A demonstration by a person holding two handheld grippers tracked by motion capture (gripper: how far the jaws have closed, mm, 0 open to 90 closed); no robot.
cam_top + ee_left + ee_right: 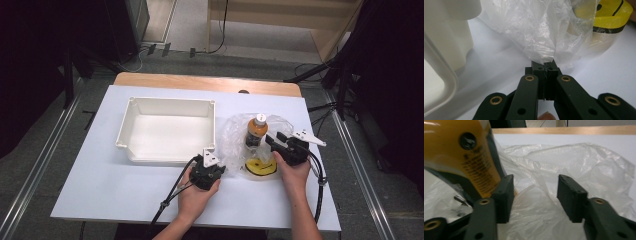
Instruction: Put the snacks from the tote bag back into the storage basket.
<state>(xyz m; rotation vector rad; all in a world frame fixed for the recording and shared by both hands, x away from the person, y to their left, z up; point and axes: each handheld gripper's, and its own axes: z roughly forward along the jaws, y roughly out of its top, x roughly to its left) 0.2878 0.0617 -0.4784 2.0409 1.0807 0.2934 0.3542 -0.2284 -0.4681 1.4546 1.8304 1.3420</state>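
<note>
Right now, mid-job: left gripper [216,169] clamped tight on a pinch of the clear plastic bag [541,30], jaws fully together with the film bunched between the tips. Right gripper [280,145] spread wide, jaws apart, nothing between them but crumpled bag [564,165]. Orange drink bottle [256,131] just off the right gripper's left jaw, leaning, perhaps brushing it, though contact hard to call. Bottle upright on the bag [235,131] in the high view, white cap on top, directly ahead of the right gripper's tips.

Progress, as a judgement: looks like unpacking or packing of the bag, with the bag's edge secured on the left side and the bottle not yet gripped. Bottle and yellow tape roll [260,167] both on or within the plastic, just beside the right hand [292,172]. White plastic tray [167,131] ahead and to the left of the left gripper, nothing visible inside. So: anchor hold done; grab of the bottle pending; any transfer to the tray not begun.

Writing: dark print running down the bottle's orange label [477,170], too blurred to read; a round dark emblem near the label's top, also unreadable. No brand legible. Yellow tape roll [611,15] beyond the left gripper's tips showing black curved marks, with a black band around its side, no words to make out.
</note>
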